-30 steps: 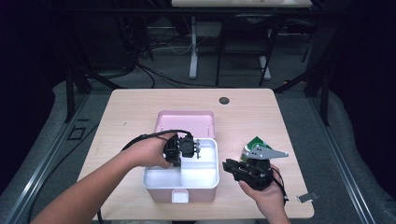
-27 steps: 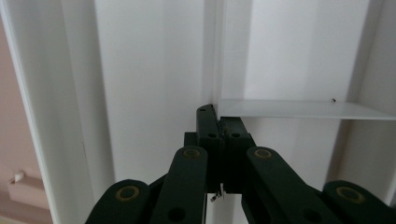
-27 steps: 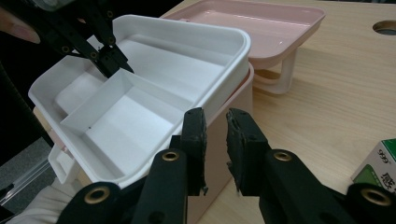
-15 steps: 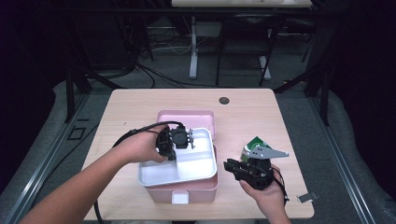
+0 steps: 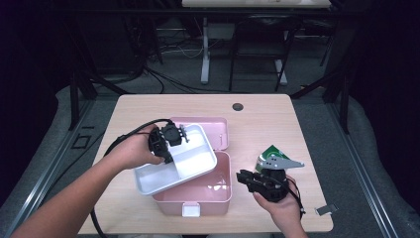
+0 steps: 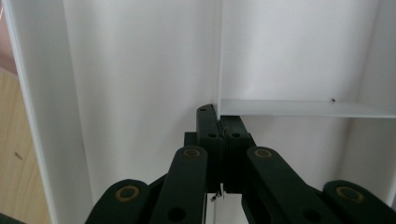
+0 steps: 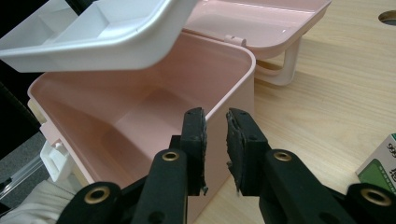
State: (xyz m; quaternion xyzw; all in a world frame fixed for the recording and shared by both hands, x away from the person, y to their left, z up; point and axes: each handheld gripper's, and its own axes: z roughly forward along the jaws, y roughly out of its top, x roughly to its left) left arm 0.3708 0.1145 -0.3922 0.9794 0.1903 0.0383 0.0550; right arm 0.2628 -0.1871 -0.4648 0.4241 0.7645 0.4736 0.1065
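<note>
Left gripper (image 5: pixel 171 139) fingers clamped on white tray (image 5: pixel 193 161) divider, right gripper (image 7: pixel 215 135) fingers parted, empty, green box (image 7: pixel 380 165) cut off

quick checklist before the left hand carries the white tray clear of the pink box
1. Left tool shut on the white tray divider: ok, jaws pinch it in the left gripper view.
2. Tray lifted out of the pink box: ok, tilted, partly over the box.
3. Tray compartments bare: ok.
4. Right tool out of the tray's path: ok, beside the box, jaws slightly apart, holding nothing.
5. Box lid open: ok.
6. Table spot on the left for setting the tray down: cannot tell.
</note>
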